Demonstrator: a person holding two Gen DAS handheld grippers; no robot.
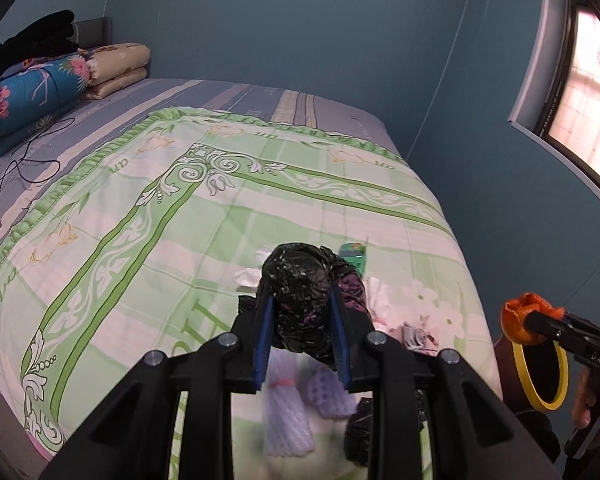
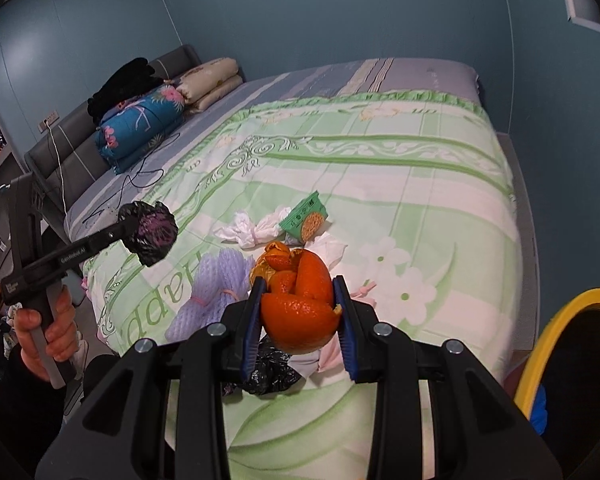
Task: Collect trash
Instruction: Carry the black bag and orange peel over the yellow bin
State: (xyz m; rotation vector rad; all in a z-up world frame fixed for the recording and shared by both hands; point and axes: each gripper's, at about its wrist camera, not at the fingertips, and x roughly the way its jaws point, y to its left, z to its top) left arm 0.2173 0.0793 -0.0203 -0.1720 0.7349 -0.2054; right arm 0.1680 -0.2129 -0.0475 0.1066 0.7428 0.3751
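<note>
Both jaws grip trash above the bed's near edge: left gripper (image 1: 301,330) clamps a crumpled black plastic bag (image 1: 298,288), right gripper (image 2: 300,326) an orange peel (image 2: 300,304), beside the yellow-rimmed bin (image 2: 556,328).

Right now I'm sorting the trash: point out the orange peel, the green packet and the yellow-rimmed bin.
orange peel (image 2: 300,316), right wrist view, lower rind.
green packet (image 2: 306,220), right wrist view, printed face.
yellow-rimmed bin (image 2: 556,320), right wrist view, rim.

You see green floral quilt (image 2: 380,184) over the bed | blue flowered folded blanket (image 2: 140,128) and beige folded blanket (image 2: 210,80) at headboard (image 2: 60,148), side by side | black cable (image 1: 24,160) on striped sheet (image 1: 228,94) | window (image 1: 588,92) in blue wall (image 1: 300,20)
</note>
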